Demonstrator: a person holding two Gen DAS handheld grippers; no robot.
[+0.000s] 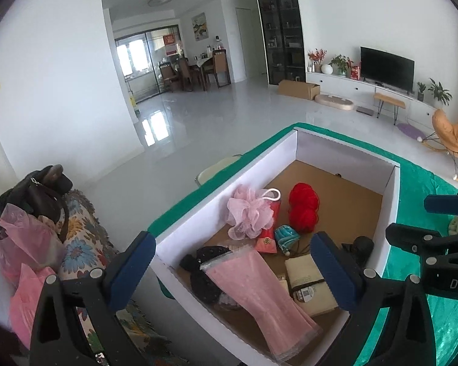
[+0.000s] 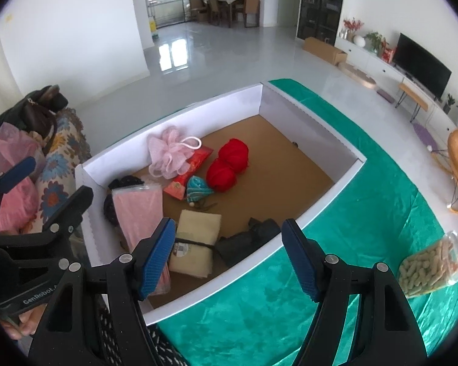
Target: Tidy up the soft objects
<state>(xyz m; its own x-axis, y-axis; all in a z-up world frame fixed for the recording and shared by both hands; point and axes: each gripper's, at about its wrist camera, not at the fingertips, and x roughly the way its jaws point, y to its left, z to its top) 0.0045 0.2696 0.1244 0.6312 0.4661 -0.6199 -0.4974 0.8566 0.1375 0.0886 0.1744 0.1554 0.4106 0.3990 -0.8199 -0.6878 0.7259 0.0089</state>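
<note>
Hiding beneath pink packet (image 1: pixel 253 286): black item (image 1: pixel 198 271), unidentifiable.

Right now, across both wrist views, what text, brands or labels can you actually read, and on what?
"GenRobot" on the black body of the left tongs, seen from the right wrist view; the letters after it are cut off.
"DA" on the black body of the right tongs, seen from the left wrist view; the rest is cut off.
Label on the cream folded cloth: too small to read.
Gold emblem on the red packet: blurred.

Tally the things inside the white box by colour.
Pink: 2, bath pouf, packaged cloth
Red: 2, yarn, packet
Black: 2, knitted item, bundle
Teal: 1, pouch
Cream: 1, folded cloth
Total: 8
</note>
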